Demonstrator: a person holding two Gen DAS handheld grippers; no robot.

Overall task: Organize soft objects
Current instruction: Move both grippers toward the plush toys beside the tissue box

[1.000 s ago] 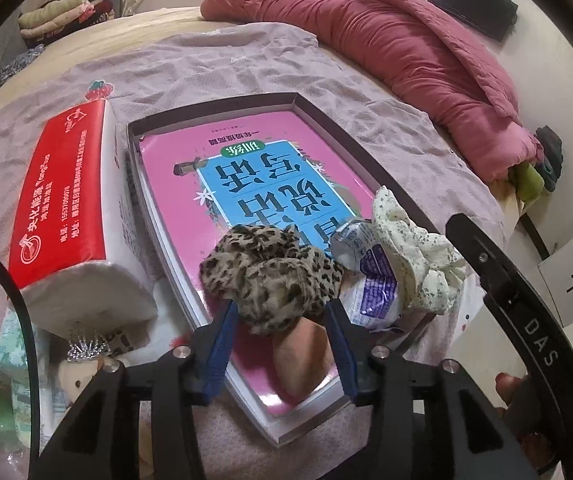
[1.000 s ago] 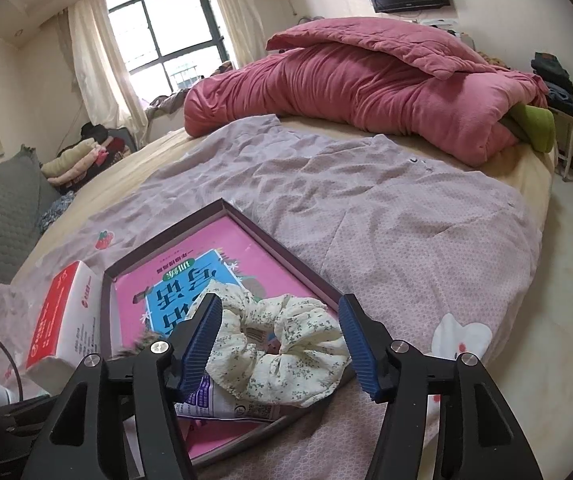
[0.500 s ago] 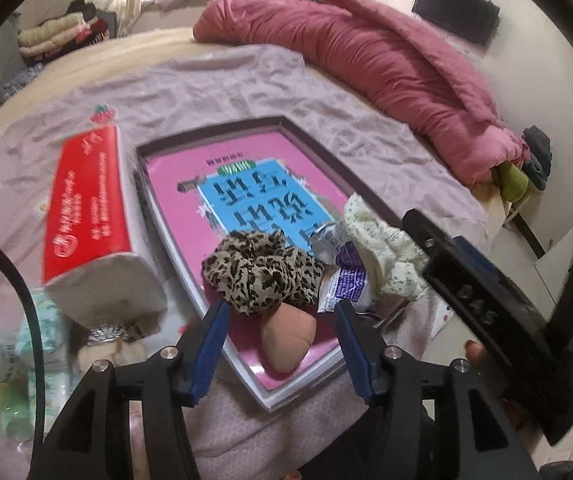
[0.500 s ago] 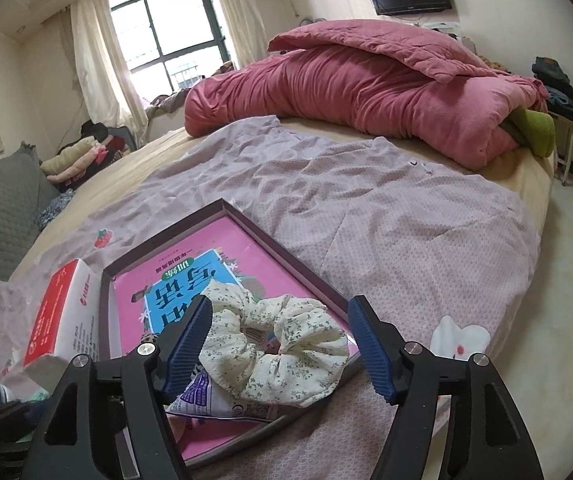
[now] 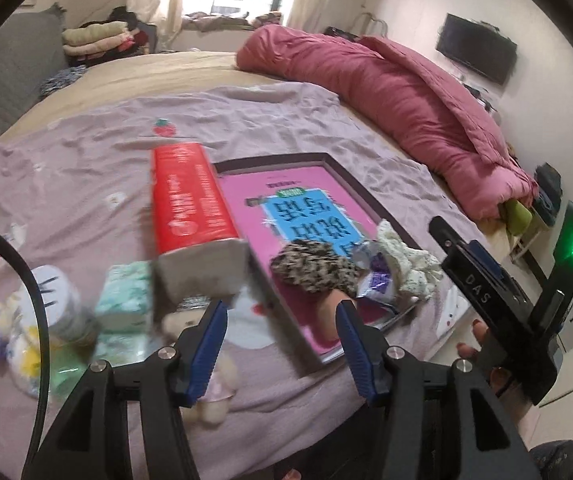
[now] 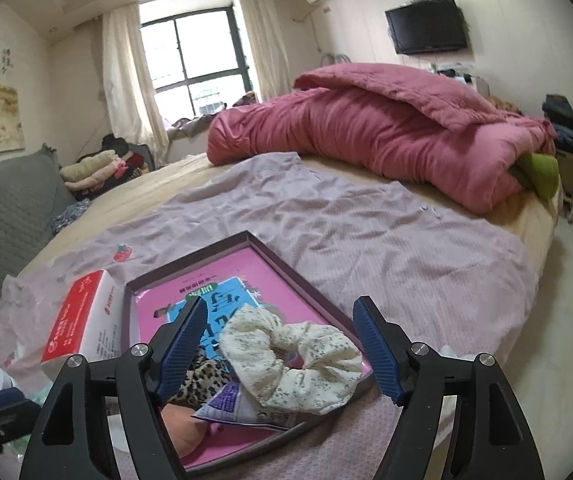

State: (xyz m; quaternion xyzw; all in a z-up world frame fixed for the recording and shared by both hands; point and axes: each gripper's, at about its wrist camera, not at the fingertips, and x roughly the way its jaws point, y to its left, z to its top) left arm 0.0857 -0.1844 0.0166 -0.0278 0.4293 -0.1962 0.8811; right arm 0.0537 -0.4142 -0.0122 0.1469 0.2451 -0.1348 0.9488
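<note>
A pink box lid (image 5: 328, 158) (image 6: 214, 246) lies on the bed. Its near end holds a leopard scrunchie (image 5: 312, 266) (image 6: 200, 380), a cream floral scrunchie (image 5: 406, 260) (image 6: 290, 364), a purple-printed packet (image 5: 374, 286) (image 6: 238, 404) and a beige sponge (image 5: 332, 314) (image 6: 184, 428). My left gripper (image 5: 280, 344) is open and empty, hovering near the lid's left edge. My right gripper (image 6: 282, 344) is open and empty, its fingers on either side of the cream scrunchie, apart from it.
A red tissue pack (image 5: 192, 210) (image 6: 82, 320) stands left of the lid. Mint tissue packs (image 5: 124, 294), a white tub (image 5: 56, 296), a small plush toy (image 5: 210, 380) and flowers lie at the near left. A rolled pink duvet (image 6: 386, 136) lies at the back right.
My left gripper has pulled back and swung left, away from the leopard scrunchie. My right gripper has risen and drawn back slightly. Both stay open.
</note>
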